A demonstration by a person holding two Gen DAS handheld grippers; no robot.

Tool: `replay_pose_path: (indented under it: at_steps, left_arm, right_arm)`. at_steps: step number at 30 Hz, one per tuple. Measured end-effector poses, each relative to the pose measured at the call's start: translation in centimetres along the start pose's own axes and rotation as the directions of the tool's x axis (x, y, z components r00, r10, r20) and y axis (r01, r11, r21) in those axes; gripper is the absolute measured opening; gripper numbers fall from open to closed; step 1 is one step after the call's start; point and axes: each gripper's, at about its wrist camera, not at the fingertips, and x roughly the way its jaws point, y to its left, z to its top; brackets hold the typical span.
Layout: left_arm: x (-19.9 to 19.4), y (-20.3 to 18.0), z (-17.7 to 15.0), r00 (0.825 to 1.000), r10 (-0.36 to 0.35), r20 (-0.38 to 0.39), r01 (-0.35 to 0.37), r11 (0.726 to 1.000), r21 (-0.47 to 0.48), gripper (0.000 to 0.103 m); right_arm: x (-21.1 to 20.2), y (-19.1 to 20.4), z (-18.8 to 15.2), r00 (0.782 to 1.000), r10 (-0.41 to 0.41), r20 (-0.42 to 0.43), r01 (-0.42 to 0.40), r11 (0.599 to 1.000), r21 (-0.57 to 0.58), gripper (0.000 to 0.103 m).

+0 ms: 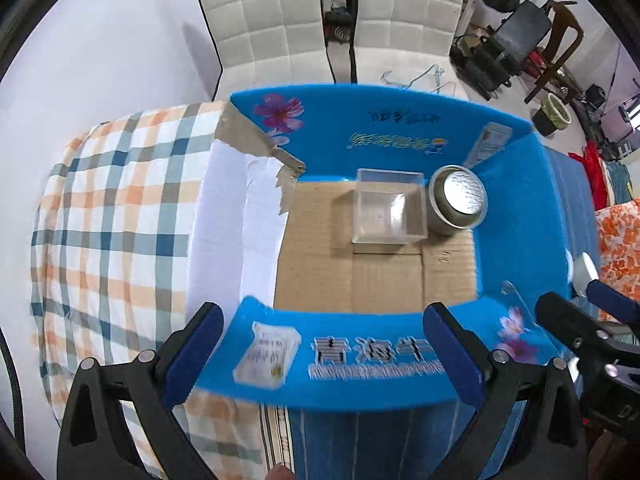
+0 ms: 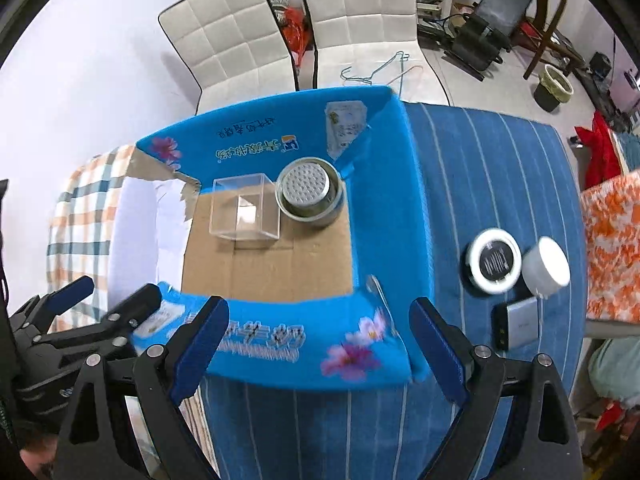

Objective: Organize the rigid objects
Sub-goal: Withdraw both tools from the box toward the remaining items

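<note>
Left gripper (image 1: pixel 324 354) hangs over the near wall of the blue cardboard box (image 1: pixel 516 208), pointing steeply down, its blue-padded jaws spread wide with nothing between them. Right gripper (image 2: pixel 320 346) sits just beside it over the same near wall, released as well — jaws wide apart, nothing clamped.

Left of the box lies a checked cloth (image 1: pixel 116 208), and the box's left wall is torn, showing bare brown card. Inside the box, on its brown floor, a clear plastic case (image 1: pixel 388 210) stands toward the far wall, and just right of it, in the far right corner, is a round metal tin (image 1: pixel 458 200) with a shiny dimpled top; whether the two touch I cannot tell.

Right of the box, on the blue striped cloth (image 2: pixel 492 160) that covers the surface, three things are well outside it — a round white-rimmed disc with a dark centre (image 2: pixel 494 266), a white cylindrical lid or pot (image 2: pixel 546 266) just right of that, and a grey rectangular device (image 2: pixel 518 326) near both, toward the near edge.

Beyond the box's far wall stand two white padded chairs (image 2: pixel 224 36).
</note>
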Motion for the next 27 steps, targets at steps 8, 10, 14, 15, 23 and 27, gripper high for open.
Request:
replay_pose_path:
  at_steps: [8, 10, 14, 15, 23, 27]
  left_arm:
    - [-4.6, -7.0, -3.1, 0.996, -0.065, 0.063, 0.06, 0.995, 0.076, 0.102]
    - [-4.8, -9.5, -4.0, 0.994, -0.09, 0.063, 0.082, 0.991, 0.109, 0.102]
    - [-4.0, -16.2, -6.1, 0.992, -0.124, 0.03, 0.115, 0.971, 0.208, 0.102]
    - [-3.5, -17.6, -6.6, 0.992, -0.126, 0.019, 0.118, 0.966, 0.23, 0.102]
    - [2.1, -27.5, -9.5, 0.993, -0.108, -0.055, 0.121, 0.934, 0.336, 0.102]
    - [5.6, -29.8, -10.1, 0.988, -0.106, -0.115, 0.139, 0.934, 0.329, 0.102]
  right_arm:
    - [-3.9, -10.0, -5.5, 0.999, -0.027, 0.026, 0.023, 0.991, 0.133, 0.094]
    - [-4.5, -13.1, -7.0, 0.998, -0.059, 0.027, 0.053, 0.984, 0.171, 0.094]
    - [-4.6, -20.2, -10.1, 0.994, -0.105, -0.006, 0.103, 0.959, 0.264, 0.094]
    - [-4.4, -21.9, -10.8, 0.994, -0.11, -0.016, 0.11, 0.952, 0.287, 0.094]
    - [-1.3, -30.7, -13.4, 0.996, -0.069, -0.053, 0.084, 0.918, 0.388, 0.094]
    - [1.0, -31.7, -13.1, 0.997, -0.05, -0.06, 0.07, 0.918, 0.391, 0.094]
